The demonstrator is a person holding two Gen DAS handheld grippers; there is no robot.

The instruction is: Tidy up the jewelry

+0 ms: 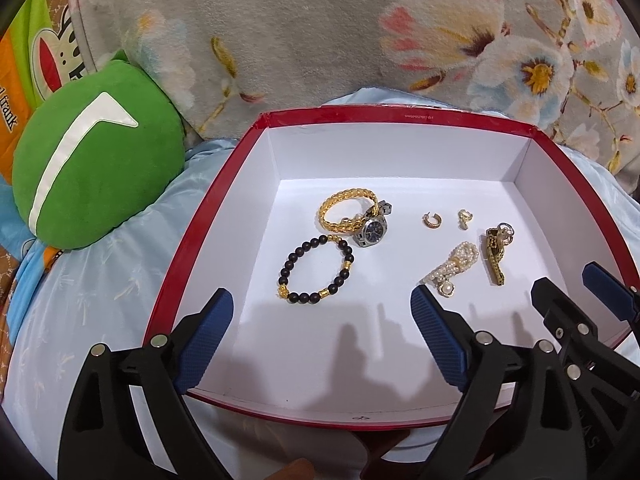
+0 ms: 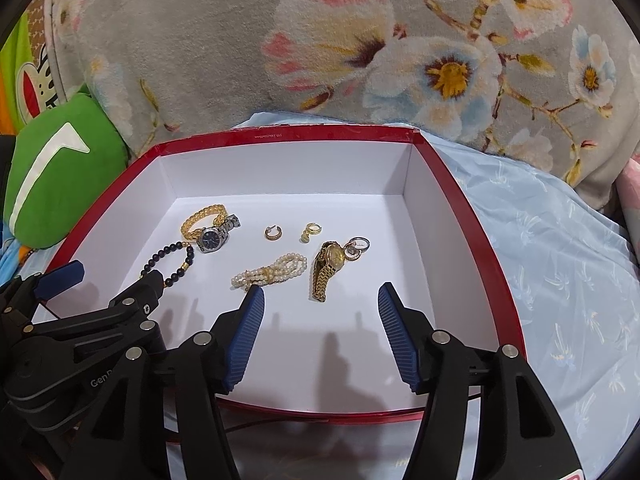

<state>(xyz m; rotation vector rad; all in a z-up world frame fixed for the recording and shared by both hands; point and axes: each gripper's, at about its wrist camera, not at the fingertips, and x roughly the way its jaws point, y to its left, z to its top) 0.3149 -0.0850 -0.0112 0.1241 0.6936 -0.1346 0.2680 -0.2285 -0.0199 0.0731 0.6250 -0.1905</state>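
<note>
The pearl bracelet (image 2: 270, 270), long axis running left to right, is shown just beyond the empty, parted right gripper (image 2: 320, 300), the nearer one.

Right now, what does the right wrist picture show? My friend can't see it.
A red box with a white inside holds jewelry: a gold watch, a pearl bracelet, a black bead bracelet, a silver watch and two small gold earrings. The right hand-held gripper hovers open over the box, empty.
</note>
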